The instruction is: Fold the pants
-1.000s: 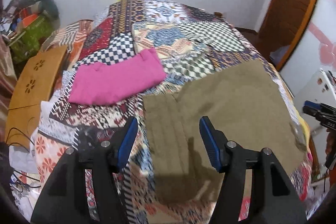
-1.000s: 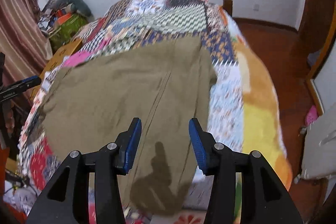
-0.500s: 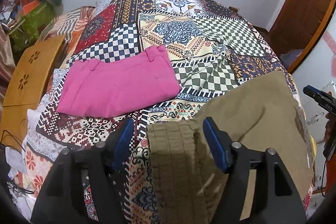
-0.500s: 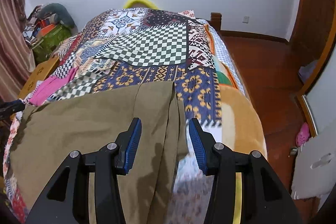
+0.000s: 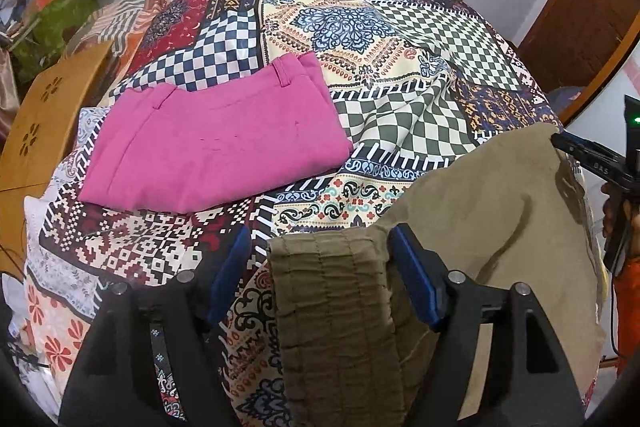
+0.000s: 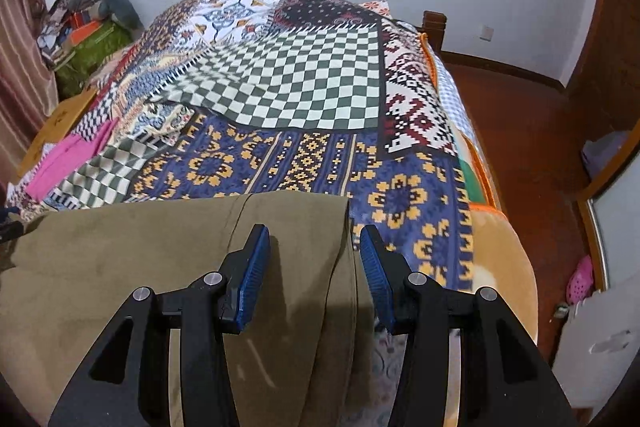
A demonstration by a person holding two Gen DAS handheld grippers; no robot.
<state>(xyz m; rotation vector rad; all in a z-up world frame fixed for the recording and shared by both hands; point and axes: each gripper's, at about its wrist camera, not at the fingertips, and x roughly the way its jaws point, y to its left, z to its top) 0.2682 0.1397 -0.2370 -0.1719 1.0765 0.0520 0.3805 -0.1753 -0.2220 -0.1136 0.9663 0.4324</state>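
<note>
Left wrist view: left gripper point(image 5: 320, 271) angled down over the patchwork bedspread point(image 5: 360, 39), jaws opening, blue pads point(image 5: 412, 277) wide apart and pressing on nothing. Olive pants point(image 5: 492, 227) spread flat on the near end of the bedspread; ribbed elastic waistband point(image 5: 332, 307) lying between the two fingers, the right-hand pad just beside the waistband's edge, the left-hand pad clear of it over bare bedspread. Folded pink pants point(image 5: 216, 143) resting on the bedspread beyond the olive pair, well apart from it. Right gripper point(image 5: 584, 155) visible at the far corner of the olive pants, at the right edge of the view; contact there too small to judge. Wooden panel point(image 5: 44, 107) standing beside the bedspread's left edge; green bag and clutter point(image 5: 56, 23) beyond that panel, against the wall. Right wrist view: right gripper point(image 6: 316, 263) pointing down over the leg end of the olive pants point(image 6: 120, 259), jaws partly apart, pads point(image 6: 254, 267) not clamped on fabric. Left-hand pad standing over the cloth, right-hand pad just past the pants' side edge, above the blue-and-yellow patch of bedspread point(image 6: 400, 195). Hem edge of the pants lying straight across the bedspread just ahead of the fingertips. Pink pants point(image 6: 68, 159) seen at the bedspread's left side.
</note>
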